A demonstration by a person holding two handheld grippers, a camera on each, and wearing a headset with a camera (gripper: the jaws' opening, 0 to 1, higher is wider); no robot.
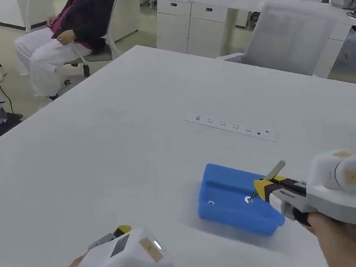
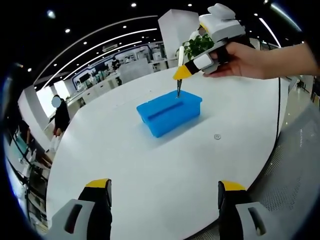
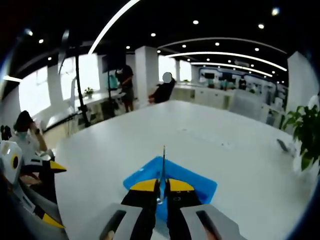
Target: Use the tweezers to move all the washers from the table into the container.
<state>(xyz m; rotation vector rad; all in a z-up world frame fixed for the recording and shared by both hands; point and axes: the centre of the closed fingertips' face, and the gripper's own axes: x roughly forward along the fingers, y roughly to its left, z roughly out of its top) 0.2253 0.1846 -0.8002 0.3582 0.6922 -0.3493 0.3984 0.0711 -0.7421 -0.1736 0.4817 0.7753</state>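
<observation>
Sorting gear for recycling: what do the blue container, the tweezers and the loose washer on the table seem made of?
The container: likely moulded plastic, with even blue colour, matte sheen, rounded edges. The tweezers, clamped in the right gripper: probably metal, being thin, grey, tapering to a fine point. The washer: small pale ring, presumably metal; too small to confirm.

The container (image 1: 232, 215) is coloured bright blue and the bench (image 1: 106, 151) plain white. The fingers (image 2: 98, 183) of the left gripper (image 2: 162, 186) are tipped yellow over black. The tweezers (image 1: 277, 168) are finished grey; the washer (image 2: 217, 136) is, seemingly, silvery.
</observation>
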